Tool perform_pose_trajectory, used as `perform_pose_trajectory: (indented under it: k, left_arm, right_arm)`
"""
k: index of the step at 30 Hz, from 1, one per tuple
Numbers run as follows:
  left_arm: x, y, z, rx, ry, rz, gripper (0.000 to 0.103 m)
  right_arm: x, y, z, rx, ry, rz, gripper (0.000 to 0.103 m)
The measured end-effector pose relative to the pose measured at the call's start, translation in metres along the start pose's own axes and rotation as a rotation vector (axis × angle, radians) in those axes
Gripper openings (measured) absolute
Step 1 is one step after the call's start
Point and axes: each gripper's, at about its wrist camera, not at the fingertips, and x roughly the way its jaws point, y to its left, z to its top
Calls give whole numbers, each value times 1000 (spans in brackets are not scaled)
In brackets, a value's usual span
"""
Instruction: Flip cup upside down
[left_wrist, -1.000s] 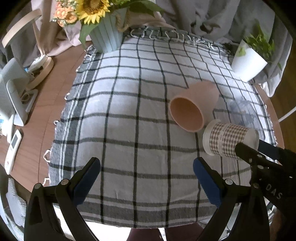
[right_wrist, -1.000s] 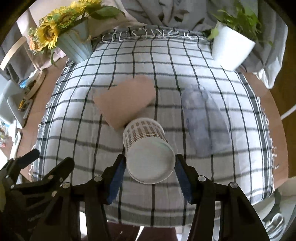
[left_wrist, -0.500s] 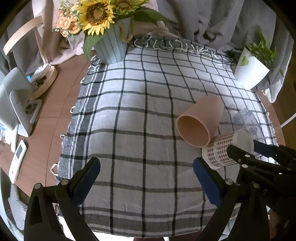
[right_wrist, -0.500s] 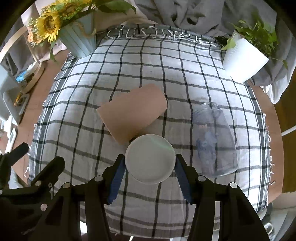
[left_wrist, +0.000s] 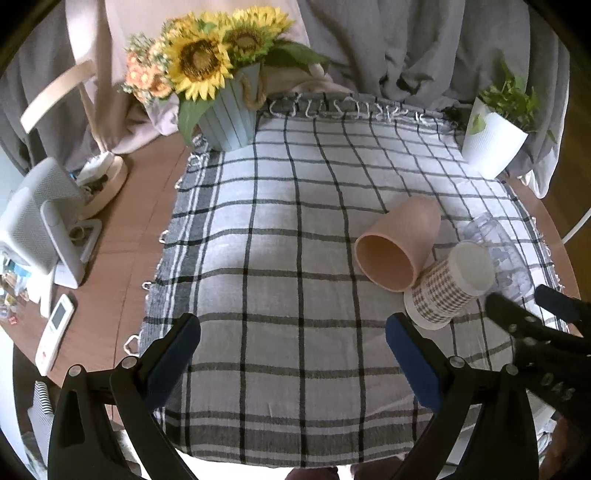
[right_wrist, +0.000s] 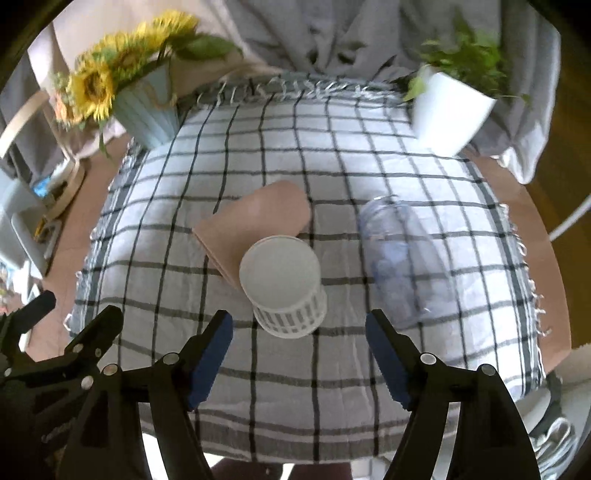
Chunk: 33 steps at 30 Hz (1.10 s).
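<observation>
Checked paper cup (right_wrist: 283, 286) stands mouth-down on the plaid cloth (right_wrist: 258, 373), white base up, long axis upright, slightly right of the cloth's middle, toward the near side. Touches, or all but touches, the pink cup (right_wrist: 255, 225) lying on its side just behind and to the left, open mouth pointing left and nearward in the left wrist view (left_wrist: 386, 260). Clear plastic cup (right_wrist: 399, 258) lying on its side just to the right, apart from the checked one. Farther off, sunflower vase (right_wrist: 146, 107) at the far left corner, white plant pot (right_wrist: 448, 110) at the far right. Right gripper (right_wrist: 299, 356) spread wide, holding nothing, fingers just near of the cup and clear of it. Left gripper (left_wrist: 293, 360) likewise wide and empty over bare cloth at the near left. Partial printing, roughly "045", on the right tool's body; nothing readable on the cup.
</observation>
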Motion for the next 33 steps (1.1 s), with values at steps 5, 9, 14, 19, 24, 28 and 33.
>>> perform_pose_trajectory:
  k: [5,9,14,19,24,28,33]
  left_arm:
    - [-32,-8,-15,-30,-81,-2,103]
    - [-64,-25,-30,-12,-169,26,103]
    - [-104,-46,-54,-25,-223,17,103]
    - [-136,-65,-82,-17,-287,49,103]
    - [-161,-77,-106,-33,-322,53,103]
    - [-178,-82,-120,-49,-333,60,103]
    - [-198,-88,-136,-41,-373,70,103]
  right_arm:
    - [-37,-18,-16,57,-118,-12,82]
    - [-72,-35,-32,73,-219,-13,87]
    - [-114,-55,-59,61,-320,-4,87]
    - [-145,-70,-86,46,-383,8,88]
    - [-169,-84,-114,34,-417,22,88]
    - [-184,-94,-132,41,-440,33,88]
    - [-202,-103,-153,55,-476,48,89]
